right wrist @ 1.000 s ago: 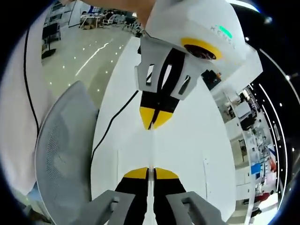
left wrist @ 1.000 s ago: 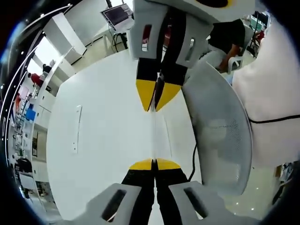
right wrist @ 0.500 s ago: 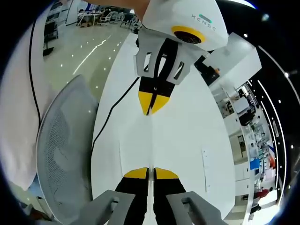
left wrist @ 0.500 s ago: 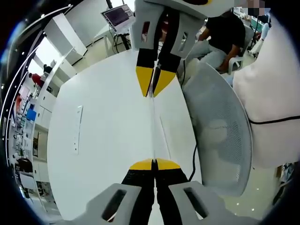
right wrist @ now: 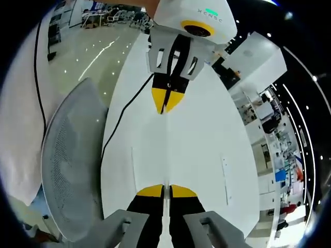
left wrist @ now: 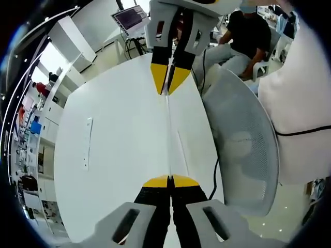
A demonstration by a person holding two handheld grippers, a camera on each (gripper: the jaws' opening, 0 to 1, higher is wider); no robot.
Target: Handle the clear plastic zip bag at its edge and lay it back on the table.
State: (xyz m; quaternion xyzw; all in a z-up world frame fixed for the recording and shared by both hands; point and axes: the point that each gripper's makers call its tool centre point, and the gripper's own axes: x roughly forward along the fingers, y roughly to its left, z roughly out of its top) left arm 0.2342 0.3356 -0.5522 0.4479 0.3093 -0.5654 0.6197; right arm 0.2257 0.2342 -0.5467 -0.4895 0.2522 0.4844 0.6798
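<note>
**Two grippers hold a clear bag stretched edge-on above a white table**

In the left gripper view, the left gripper (left wrist: 169, 181) rises from the bottom with its yellow-tipped jaws pressed together on one end of the clear plastic zip bag (left wrist: 169, 135). The bag is seen almost edge-on, so it reads as a thin pale line running straight away from the jaws to the right gripper (left wrist: 169, 87), whose yellow tips are likewise clenched on the far end. The right gripper view mirrors this: the right gripper (right wrist: 165, 190) clamps the near end, the bag (right wrist: 166, 150) runs up the middle, and the left gripper (right wrist: 166, 103) pinches the other end.

Holding the bag by opposite edges keeps it taut and flat, probably so it can be lowered onto the white table (left wrist: 114, 155) without folding. The film is so transparent that whether it already touches the tabletop cannot be told.

A grey mesh chair (left wrist: 243, 150) stands just beside the table's edge, with a black cable (right wrist: 124, 116) trailing over the table near it. A seated person in dark clothing (left wrist: 248, 36) is well beyond the table.
</note>
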